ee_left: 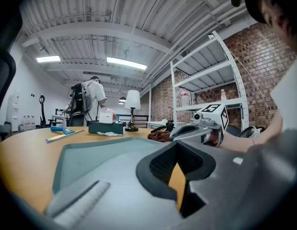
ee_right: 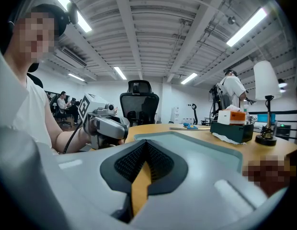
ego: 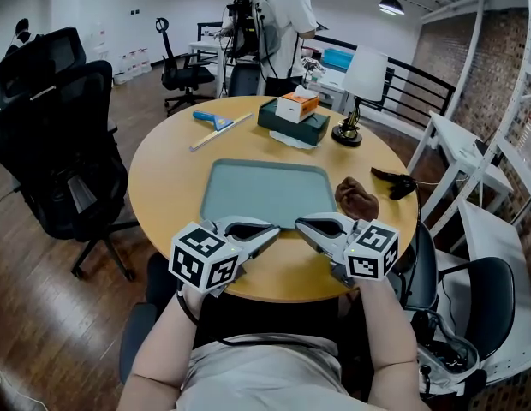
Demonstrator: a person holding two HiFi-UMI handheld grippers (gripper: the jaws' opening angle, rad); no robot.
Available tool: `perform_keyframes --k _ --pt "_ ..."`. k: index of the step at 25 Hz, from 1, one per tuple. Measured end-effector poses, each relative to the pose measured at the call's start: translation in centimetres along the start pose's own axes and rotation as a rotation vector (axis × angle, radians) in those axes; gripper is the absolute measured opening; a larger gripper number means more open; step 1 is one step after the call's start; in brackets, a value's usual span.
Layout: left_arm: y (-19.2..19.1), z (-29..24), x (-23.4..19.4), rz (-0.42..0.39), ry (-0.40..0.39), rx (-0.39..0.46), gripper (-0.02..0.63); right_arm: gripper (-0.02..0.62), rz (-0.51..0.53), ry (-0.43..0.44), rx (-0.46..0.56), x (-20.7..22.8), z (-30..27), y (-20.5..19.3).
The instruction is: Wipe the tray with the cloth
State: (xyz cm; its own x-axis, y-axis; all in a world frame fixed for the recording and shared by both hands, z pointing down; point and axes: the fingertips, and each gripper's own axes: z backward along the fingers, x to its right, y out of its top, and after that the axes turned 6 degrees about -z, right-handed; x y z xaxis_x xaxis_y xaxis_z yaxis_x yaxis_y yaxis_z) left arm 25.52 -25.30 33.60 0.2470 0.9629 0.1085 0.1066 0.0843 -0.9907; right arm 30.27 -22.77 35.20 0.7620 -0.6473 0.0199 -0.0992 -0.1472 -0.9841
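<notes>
– Beginning inspection: grip state?
– The left gripper and right gripper are found clenched, empty, at the near rim of the grey-green rectangular tray.
– Cloth?
– The crumpled brown cloth is noted just beside the tray's right edge.

1. The tray lies mid-table, nearer the wearer's edge.
2. The cloth sits on the table just right of the tray, by its near right corner.
3. The left gripper and right gripper meet at the tray's near rim, tips pointing at each other (close, not touching).
4. Behind the tray stands a box with a carton on top, a lamp to its right and a scraper to its left.
5. Chairs stand left of the table, and a person stands beyond its far side.
</notes>
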Motion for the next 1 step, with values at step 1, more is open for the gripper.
perform_keyframes --k 1 --pt "0.01 -0.01 -0.07 0.000 0.001 0.000 0.002 0.000 -0.001 0.003 0.001 0.02 -0.05 0.02"
